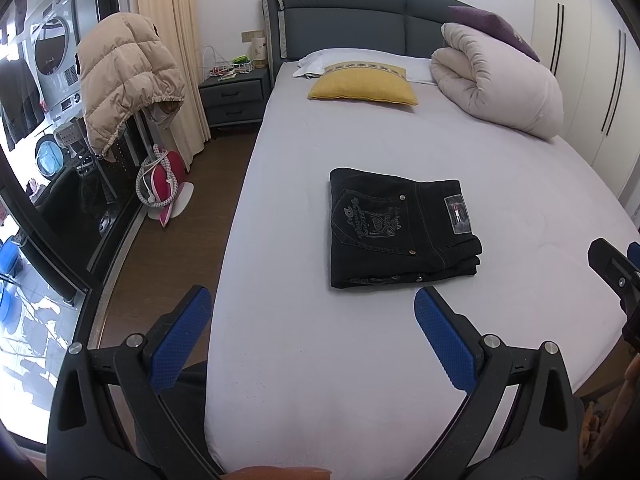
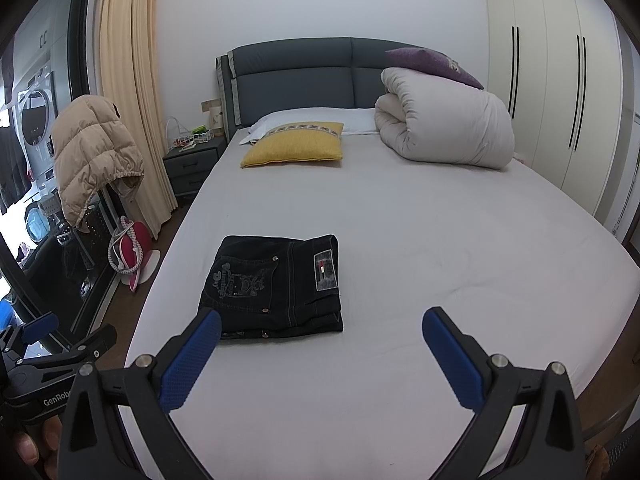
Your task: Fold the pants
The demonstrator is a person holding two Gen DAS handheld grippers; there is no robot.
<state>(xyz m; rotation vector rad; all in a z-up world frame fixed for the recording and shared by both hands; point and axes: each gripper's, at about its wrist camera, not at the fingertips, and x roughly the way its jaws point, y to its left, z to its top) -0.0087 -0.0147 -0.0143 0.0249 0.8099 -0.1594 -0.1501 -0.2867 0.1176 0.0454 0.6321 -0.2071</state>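
Observation:
Black jeans (image 1: 402,227) lie folded into a compact rectangle on the pale bed sheet (image 1: 360,360), back pocket embroidery and a waistband label facing up. They also show in the right wrist view (image 2: 276,286). My left gripper (image 1: 312,308) is open and empty, held above the foot of the bed, short of the jeans. My right gripper (image 2: 322,330) is open and empty, just near of the jeans, its left pad (image 2: 192,364) over their near left corner. The right gripper shows at the right edge of the left wrist view (image 1: 616,276).
A yellow pillow (image 1: 362,84) and a rolled white duvet (image 1: 500,80) lie by the grey headboard (image 1: 344,20). A nightstand (image 1: 234,100), a beige jacket (image 1: 124,76) and a pink iron (image 1: 164,180) stand left of the bed. A wardrobe (image 2: 560,100) is on the right.

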